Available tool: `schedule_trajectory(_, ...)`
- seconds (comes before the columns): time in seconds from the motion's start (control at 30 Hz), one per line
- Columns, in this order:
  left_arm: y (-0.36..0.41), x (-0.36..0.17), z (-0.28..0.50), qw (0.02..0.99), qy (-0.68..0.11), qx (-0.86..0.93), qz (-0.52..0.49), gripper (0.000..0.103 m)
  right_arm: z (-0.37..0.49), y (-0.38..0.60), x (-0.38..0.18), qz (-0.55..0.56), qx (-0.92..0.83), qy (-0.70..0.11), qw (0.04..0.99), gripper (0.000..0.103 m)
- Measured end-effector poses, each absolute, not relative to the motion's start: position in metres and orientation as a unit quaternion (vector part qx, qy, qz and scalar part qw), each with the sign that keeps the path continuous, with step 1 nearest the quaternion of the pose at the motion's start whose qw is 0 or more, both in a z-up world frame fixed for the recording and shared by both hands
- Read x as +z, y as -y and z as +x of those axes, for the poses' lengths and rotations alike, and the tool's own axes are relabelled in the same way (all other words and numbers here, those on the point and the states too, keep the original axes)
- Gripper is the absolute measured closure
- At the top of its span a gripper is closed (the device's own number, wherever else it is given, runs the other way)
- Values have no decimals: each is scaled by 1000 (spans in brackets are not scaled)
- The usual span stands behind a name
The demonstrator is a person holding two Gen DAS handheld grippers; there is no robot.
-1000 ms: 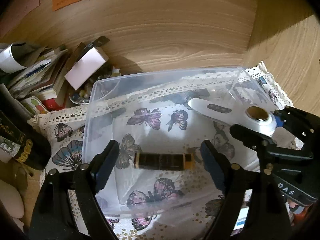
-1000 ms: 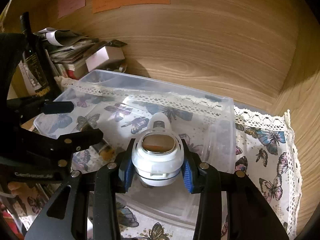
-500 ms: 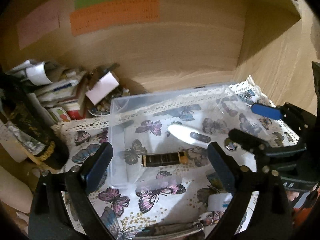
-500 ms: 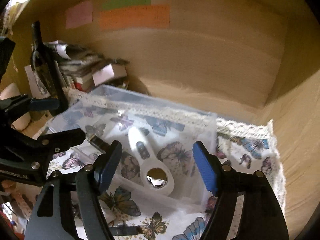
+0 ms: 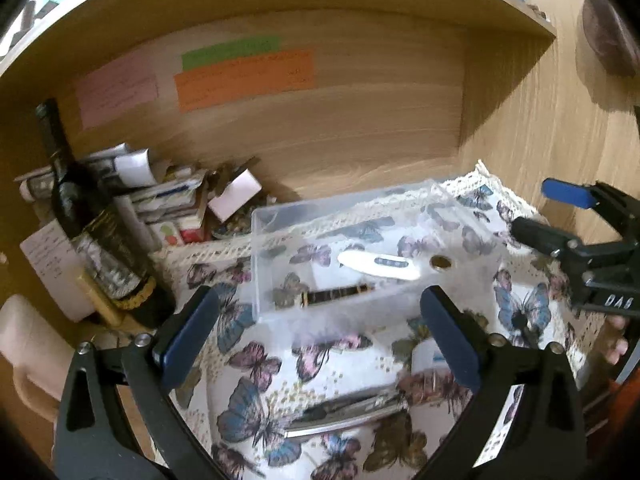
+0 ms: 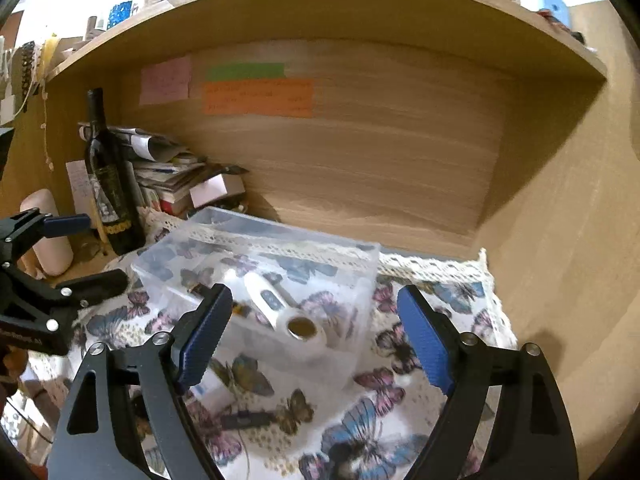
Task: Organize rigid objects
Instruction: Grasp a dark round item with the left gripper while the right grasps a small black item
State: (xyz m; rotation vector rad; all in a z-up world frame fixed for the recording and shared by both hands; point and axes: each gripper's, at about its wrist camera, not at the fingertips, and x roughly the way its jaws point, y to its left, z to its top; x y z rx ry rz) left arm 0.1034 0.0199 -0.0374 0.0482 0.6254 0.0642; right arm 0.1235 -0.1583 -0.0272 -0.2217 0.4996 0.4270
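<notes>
A clear plastic bin (image 5: pixel 280 220) (image 6: pixel 360 300) sits on a butterfly-print cloth. Inside it lie a white thermometer-like device (image 5: pixel 378 265) (image 6: pixel 280 310) and a dark tube with gold ends (image 5: pixel 338 293) (image 6: pixel 196 290). On the cloth in front of the bin lie metal pliers (image 5: pixel 348 412) (image 6: pixel 244 420) and a small white item (image 5: pixel 430 356) (image 6: pixel 210 390). My left gripper (image 5: pixel 320 340) is open and empty, above the cloth in front of the bin. My right gripper (image 6: pixel 316 344) is open and empty, raised near the bin's front; it also shows in the left wrist view (image 5: pixel 536 214).
A dark wine bottle (image 5: pixel 100 236) (image 6: pixel 110 184) and a pile of books and papers (image 5: pixel 168 196) (image 6: pixel 176 176) stand at the left. Wooden shelf walls close the back and right, with coloured notes (image 5: pixel 244 76) on the back wall.
My right gripper let go of the white device, which now lies in the bin. Both grippers have pulled back and up from the bin, jaws open.
</notes>
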Motion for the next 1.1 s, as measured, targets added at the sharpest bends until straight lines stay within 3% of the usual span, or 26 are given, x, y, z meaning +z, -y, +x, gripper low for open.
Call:
schedule_trajectory(0.4, -41, -114, 81, 907, -418, 40, -24, 1, 101, 193, -71, -100, 170, -304, 932, 19)
schedule_trajectory(0.63, -26, -128, 65, 904, -426, 16, -47, 1, 97, 207, -97, -84, 160, -342, 922, 19)
schedule_trajectory(0.73, -16, -129, 61, 903, -427, 6, -49, 13, 96, 212, -107, -78, 157, -357, 918, 19)
schedule_trajectory(0.9, 6, -130, 59, 904, -426, -14, -36, 17, 99, 215, -122, -59, 167, -379, 908, 21)
schedule_trajectory(1.1, 22, -138, 71, 896, -441, -38, -29, 19, 102, 209, -131, -72, 172, -387, 903, 42)
